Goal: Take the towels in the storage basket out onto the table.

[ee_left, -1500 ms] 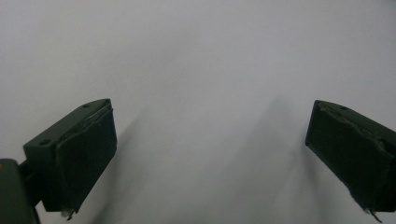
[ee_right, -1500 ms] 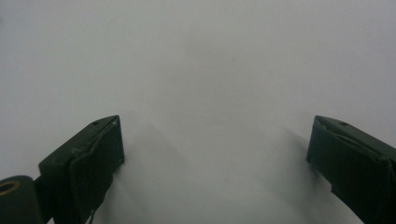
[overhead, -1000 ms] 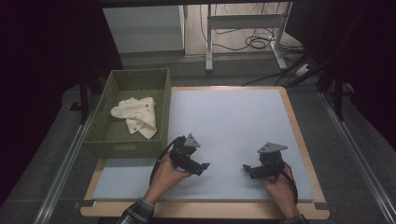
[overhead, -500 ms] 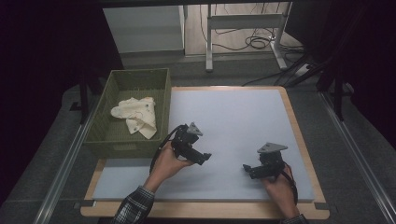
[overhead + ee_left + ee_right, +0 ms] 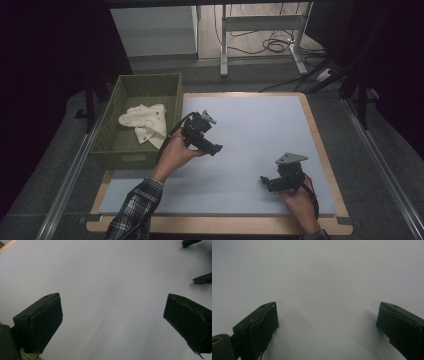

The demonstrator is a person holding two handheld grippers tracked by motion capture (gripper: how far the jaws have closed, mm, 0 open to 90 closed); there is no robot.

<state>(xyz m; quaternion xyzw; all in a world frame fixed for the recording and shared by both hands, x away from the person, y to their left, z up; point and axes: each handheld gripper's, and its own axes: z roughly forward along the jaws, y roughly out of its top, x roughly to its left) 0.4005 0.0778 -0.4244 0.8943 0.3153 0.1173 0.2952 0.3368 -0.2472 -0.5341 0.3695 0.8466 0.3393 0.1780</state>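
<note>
My left gripper (image 5: 216,148) is held above the pale grey mat (image 5: 260,120), just right of a green woven basket (image 5: 125,152). Its jaws point right and toward the person. In the left gripper view it (image 5: 112,322) stands open over bare mat with nothing between the jaws. A cream cloth (image 5: 145,122) lies crumpled inside the basket. My right gripper (image 5: 265,181) rests low over the mat near the front right, jaws pointing left. In the right gripper view it (image 5: 327,325) is open and empty too. The right gripper's fingertips (image 5: 201,279) appear at the top right of the left gripper view.
The mat lies on a table with a wooden rim (image 5: 325,150). The basket stands at the table's left edge. Behind the table are a white desk frame (image 5: 260,22) and floor cables (image 5: 272,46). Dark curtains close both sides.
The left hand has carried its gripper away from the person, farther onto the mat and up beside the basket. The right gripper has stayed put.
</note>
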